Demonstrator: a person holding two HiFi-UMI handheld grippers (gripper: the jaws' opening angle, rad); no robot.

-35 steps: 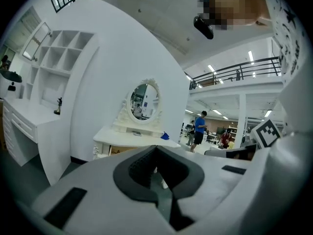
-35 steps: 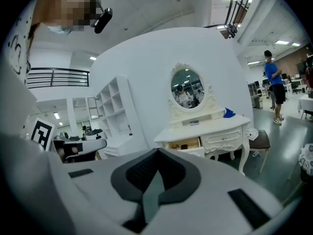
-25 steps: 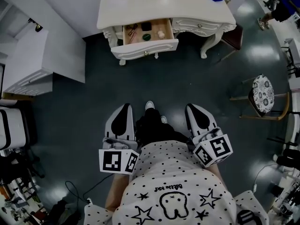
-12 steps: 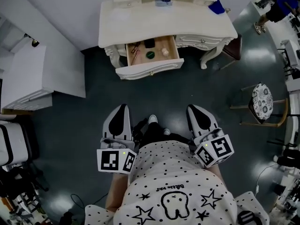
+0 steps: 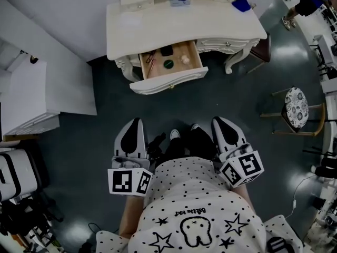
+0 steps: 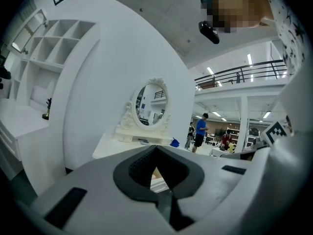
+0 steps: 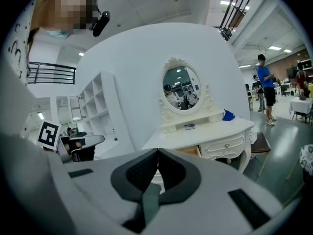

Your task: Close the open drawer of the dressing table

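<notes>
While we hold our left gripper [image 5: 135,124] and right gripper [image 5: 218,123] shut and empty, the open white wooden drawer [image 5: 169,81] juts beneath the cream tabletop [image 5: 174,22]'s front edge, well ahead of both.

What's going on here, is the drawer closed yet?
Not yet. A person stands facing the white carved dressing table, with a two-jaw tool in each hand. Its wooden-lined drawer is pulled open, with a round green item and other small things inside. The left tool and right tool are both shut and empty, held low in front of the body, well short of the drawer.
</notes>
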